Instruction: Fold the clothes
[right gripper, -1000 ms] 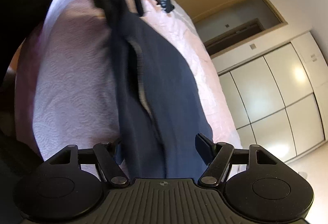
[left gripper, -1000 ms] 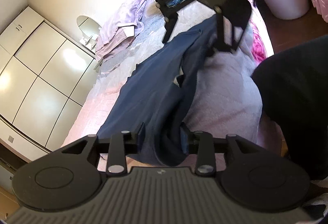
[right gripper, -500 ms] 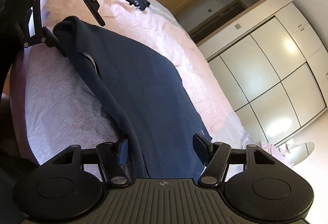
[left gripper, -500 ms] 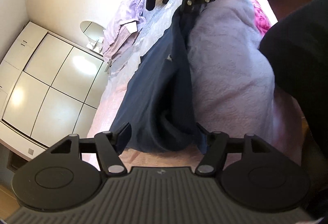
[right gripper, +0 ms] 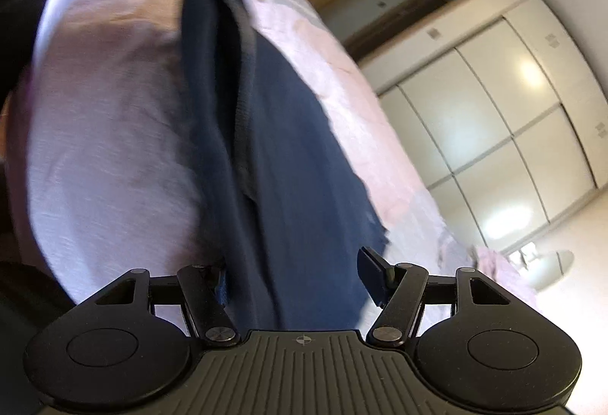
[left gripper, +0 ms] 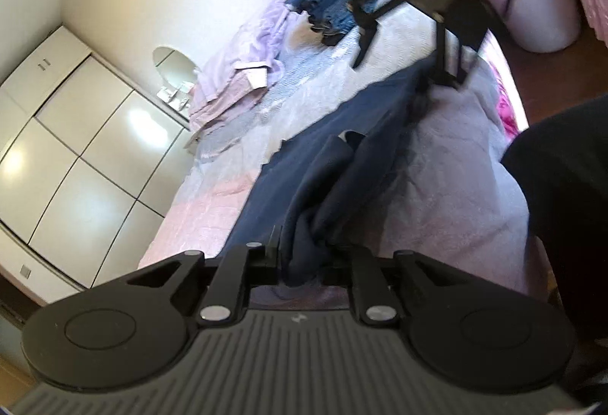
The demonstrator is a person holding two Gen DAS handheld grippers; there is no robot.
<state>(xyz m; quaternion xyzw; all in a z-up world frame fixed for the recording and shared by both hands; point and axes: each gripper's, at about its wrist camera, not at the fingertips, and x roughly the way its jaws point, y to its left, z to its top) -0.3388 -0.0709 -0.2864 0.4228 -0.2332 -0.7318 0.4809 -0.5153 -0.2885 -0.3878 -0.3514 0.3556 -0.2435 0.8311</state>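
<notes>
No writing was legible. The navy garment (left gripper: 323,164) stretched across the pink bed (left gripper: 448,168) from bottom centre to upper right. The left gripper (left gripper: 304,255), jaws just closed, pinched its bunched near end. The right gripper (right gripper: 300,274) stood spread, cloth between its fingers.

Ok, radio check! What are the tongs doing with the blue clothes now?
Left tongs just closed, pinching the navy garment. Right tongs open, garment between them, not pressed. Garment stretched over the bed. Nothing in the way.
</notes>
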